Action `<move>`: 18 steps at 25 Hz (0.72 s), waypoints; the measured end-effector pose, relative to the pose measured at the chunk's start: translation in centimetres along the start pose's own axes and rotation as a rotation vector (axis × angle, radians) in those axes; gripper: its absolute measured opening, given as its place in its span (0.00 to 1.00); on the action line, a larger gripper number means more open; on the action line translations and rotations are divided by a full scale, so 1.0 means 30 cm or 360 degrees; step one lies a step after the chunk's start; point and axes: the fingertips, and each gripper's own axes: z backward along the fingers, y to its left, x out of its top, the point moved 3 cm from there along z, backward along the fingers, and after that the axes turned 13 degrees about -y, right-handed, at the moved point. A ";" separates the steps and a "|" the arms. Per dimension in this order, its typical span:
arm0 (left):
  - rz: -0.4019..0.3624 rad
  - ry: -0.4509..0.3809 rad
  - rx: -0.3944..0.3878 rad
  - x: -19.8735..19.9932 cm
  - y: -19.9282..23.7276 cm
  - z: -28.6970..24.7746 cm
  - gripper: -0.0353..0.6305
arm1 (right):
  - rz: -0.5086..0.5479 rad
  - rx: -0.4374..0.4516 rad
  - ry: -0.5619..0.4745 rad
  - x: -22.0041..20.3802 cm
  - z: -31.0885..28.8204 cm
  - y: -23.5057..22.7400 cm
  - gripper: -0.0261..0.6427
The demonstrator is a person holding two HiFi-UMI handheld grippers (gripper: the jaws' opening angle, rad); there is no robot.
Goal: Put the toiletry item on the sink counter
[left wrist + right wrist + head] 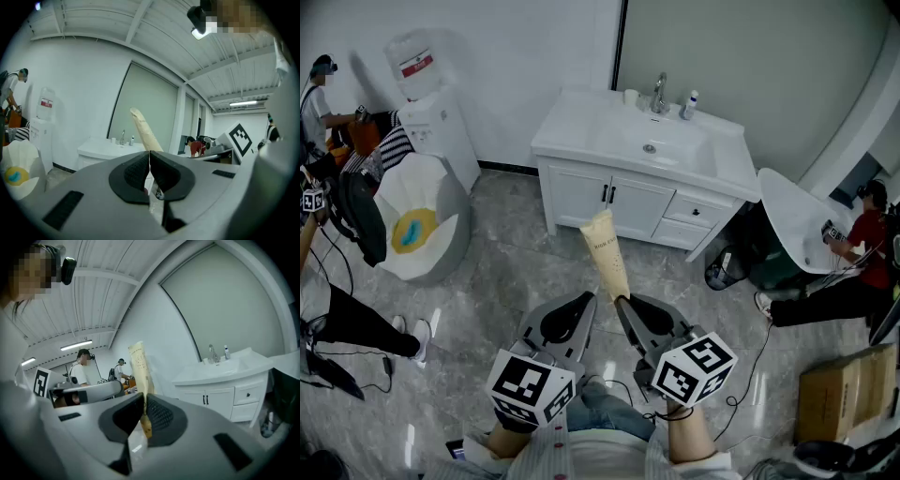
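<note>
Right claw [142, 401] pinches the cream tube [137, 363]; left gripper view alone shows left claw [149, 159] pressed together, empty.

My tube's [607, 255] lower end was hidden between my right gripper's [622, 302] jaws, and its print was too small to read. Beside the faucet [659, 94] stood perhaps a cup [631, 96] and a bottle [688, 105], too small to tell.

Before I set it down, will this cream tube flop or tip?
The cream tube stands straight out of the right gripper, pinched at one end only, so it is probably fairly stiff. It is long and slim, so upright it would likely tip; laying it flat on the sink counter looks safer.
</note>
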 end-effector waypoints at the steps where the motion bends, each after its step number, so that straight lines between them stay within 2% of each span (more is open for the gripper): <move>1: -0.0003 -0.0004 0.0005 0.000 -0.002 -0.006 0.08 | -0.0004 -0.0005 -0.0004 0.003 0.001 -0.011 0.09; 18: -0.0035 -0.0004 0.0111 -0.032 -0.009 -0.076 0.08 | -0.0023 0.0008 0.0031 0.005 0.020 -0.132 0.09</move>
